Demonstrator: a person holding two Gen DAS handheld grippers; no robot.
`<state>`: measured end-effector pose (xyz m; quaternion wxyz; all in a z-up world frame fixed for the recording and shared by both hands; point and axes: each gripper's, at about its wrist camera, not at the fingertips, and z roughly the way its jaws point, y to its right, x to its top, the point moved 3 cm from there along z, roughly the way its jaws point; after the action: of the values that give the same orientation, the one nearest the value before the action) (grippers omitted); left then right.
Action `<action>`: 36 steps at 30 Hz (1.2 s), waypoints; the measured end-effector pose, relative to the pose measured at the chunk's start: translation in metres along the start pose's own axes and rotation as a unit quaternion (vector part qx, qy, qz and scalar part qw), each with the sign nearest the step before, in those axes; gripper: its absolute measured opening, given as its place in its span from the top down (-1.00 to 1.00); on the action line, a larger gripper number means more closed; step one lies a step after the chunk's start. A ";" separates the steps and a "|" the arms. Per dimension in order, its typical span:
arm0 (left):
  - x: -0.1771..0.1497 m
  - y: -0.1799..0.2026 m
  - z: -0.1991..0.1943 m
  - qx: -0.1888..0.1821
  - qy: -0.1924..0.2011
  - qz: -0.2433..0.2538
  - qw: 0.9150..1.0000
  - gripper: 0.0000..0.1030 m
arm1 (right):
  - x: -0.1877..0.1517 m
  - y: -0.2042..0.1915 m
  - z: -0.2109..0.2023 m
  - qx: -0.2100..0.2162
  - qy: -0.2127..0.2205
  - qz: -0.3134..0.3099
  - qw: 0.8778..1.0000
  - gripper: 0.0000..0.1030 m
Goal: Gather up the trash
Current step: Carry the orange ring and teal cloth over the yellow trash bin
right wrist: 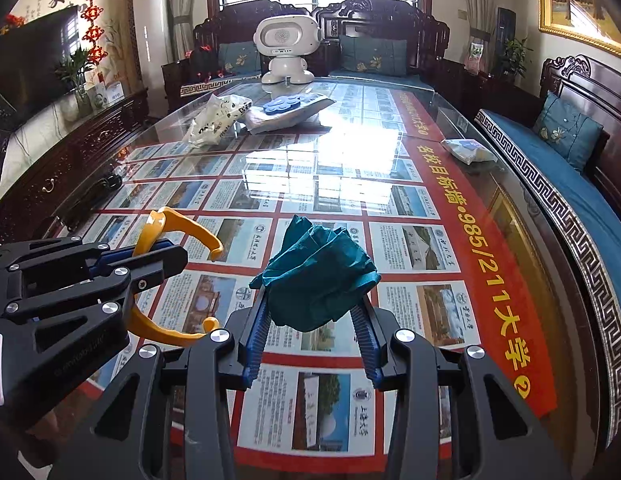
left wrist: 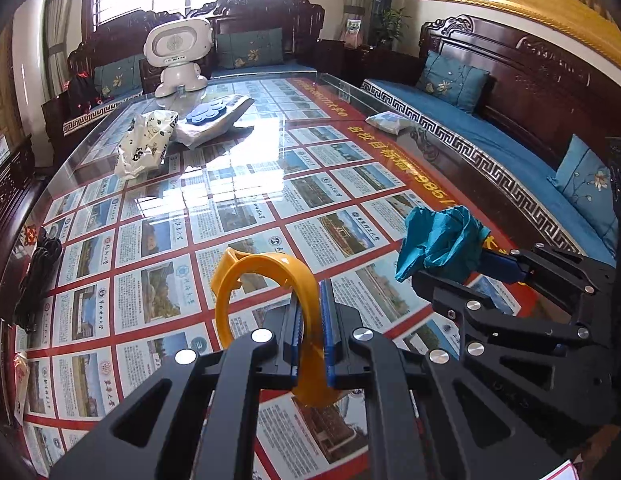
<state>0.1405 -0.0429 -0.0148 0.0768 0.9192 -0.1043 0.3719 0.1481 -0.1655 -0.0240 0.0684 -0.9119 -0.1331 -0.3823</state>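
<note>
The left claw (left wrist: 310, 328) is pinched narrow on a curved yellow plastic strip (left wrist: 246, 276), held above the glass-topped table (left wrist: 238, 184). The right claw (right wrist: 314, 320) grips a crumpled teal paper wad (right wrist: 318, 276). Only the right wrist view shows the television (right wrist: 34, 60) and red knot ornaments (right wrist: 92, 24); both show the white toy robot (left wrist: 178, 56) at the table's far end.

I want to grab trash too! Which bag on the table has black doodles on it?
The crumpled white bag at the far left, near the toy robot. The flat bag beside it carries a blue flower shape, and the small packet by the right edge is white and blue.
</note>
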 end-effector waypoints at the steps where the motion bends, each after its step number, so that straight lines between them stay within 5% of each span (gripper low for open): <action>1: -0.003 0.003 -0.005 -0.002 0.001 0.002 1.000 0.82 | -0.002 -0.002 -0.005 0.001 0.001 -0.001 1.000 0.24; 12: -0.051 0.059 -0.066 -0.037 0.011 0.046 0.998 0.82 | -0.061 0.008 -0.095 -0.004 0.031 0.012 0.999 0.24; 21: -0.097 0.149 -0.092 -0.097 0.008 0.103 0.990 0.82 | -0.134 0.038 -0.171 -0.060 0.035 0.046 0.997 0.23; 29: -0.144 0.252 -0.114 -0.174 -0.004 0.175 0.969 0.82 | -0.217 0.085 -0.240 -0.137 0.031 0.115 0.983 0.23; 36: -0.209 0.342 -0.120 -0.251 -0.053 0.246 0.935 0.82 | -0.317 0.119 -0.285 -0.203 -0.010 0.184 0.962 0.22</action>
<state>-0.1715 -0.3185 -0.0540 0.2054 0.8341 -0.4205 0.2921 -0.2235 -0.4038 -0.0542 -0.0498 -0.9190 0.1169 -0.3732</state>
